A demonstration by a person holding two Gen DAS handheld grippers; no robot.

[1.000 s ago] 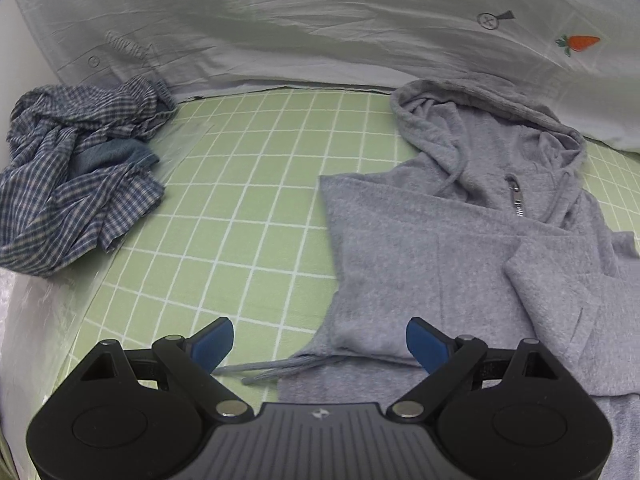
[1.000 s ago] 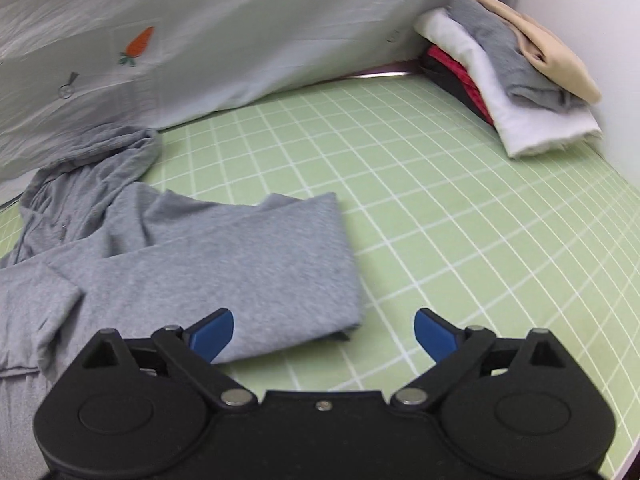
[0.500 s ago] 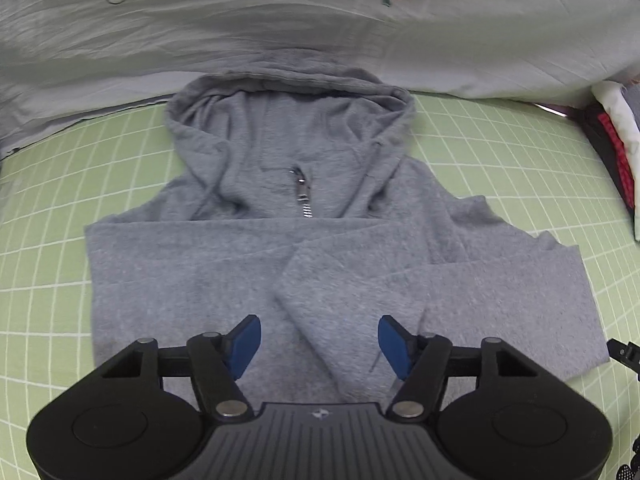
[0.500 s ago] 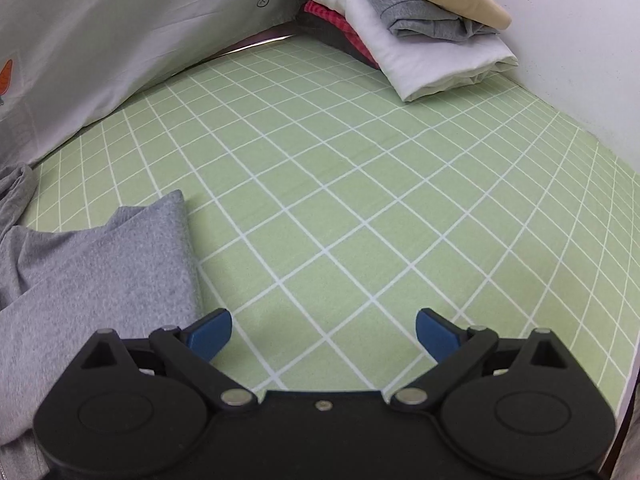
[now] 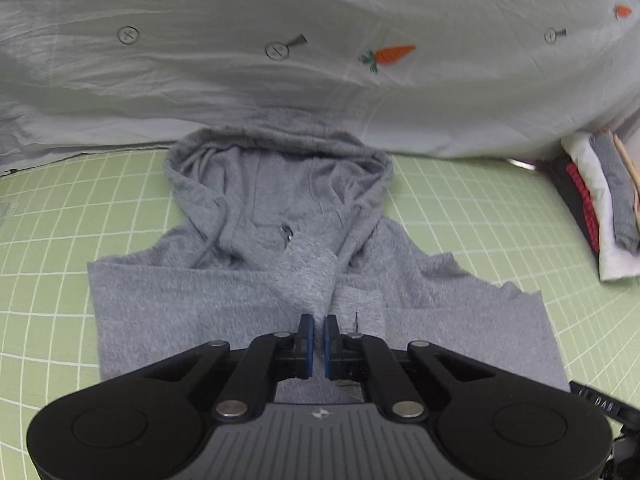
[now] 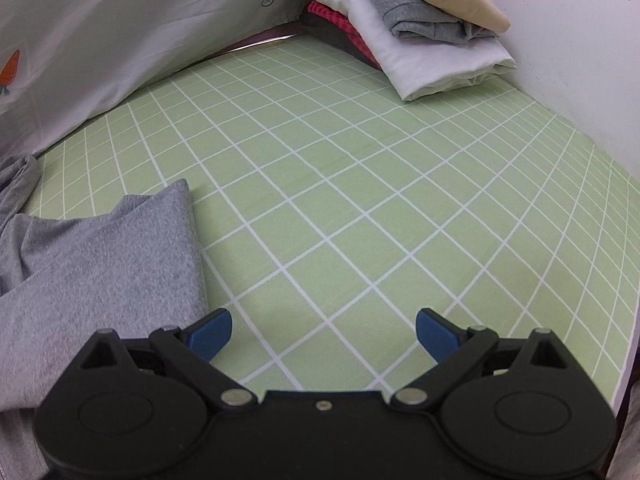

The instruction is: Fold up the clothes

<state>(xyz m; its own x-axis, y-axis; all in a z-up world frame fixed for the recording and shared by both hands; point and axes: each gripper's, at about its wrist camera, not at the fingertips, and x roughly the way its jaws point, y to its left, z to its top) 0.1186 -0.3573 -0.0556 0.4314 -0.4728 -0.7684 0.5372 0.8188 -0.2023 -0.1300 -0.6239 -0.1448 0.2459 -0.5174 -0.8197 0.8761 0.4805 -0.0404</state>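
A: We are pinching the left tongs (image 5: pixel 316 326) tight on a raised fold of the grey hoodie (image 5: pixel 200 308), most likely the end of a sleeve (image 5: pixel 308 276); the blue pads (image 5: pixel 306 334) are nearly meeting, with the cloth rising between them toward the zip

B: And we are holding the right tongs (image 6: pixel 323 330) wide apart, gripping nothing; only the green grid mat (image 6: pixel 360 184) is showing between the blue fingertips (image 6: pixel 210 330)

A: Around the left tongs the hoodie is lying flat on the mat (image 5: pixel 460 216), hood (image 5: pixel 276 168) pointing away from us, its top touching the pale carrot-print sheet (image 5: pixel 320 80) hanging behind

B: From our right side we are seeing the hoodie's edge (image 6: pixel 100 256) just beside the left fingertip, not between the fingers

A: Farther off, at the mat's back corner against the white wall (image 6: pixel 560 20), we are looking at a stack of folded clothes (image 6: pixel 420 40): beige on top, then grey, white, red and something dark underneath

B: We are also catching that stack (image 5: pixel 600 216) at the right edge of the left view, well apart from the hoodie
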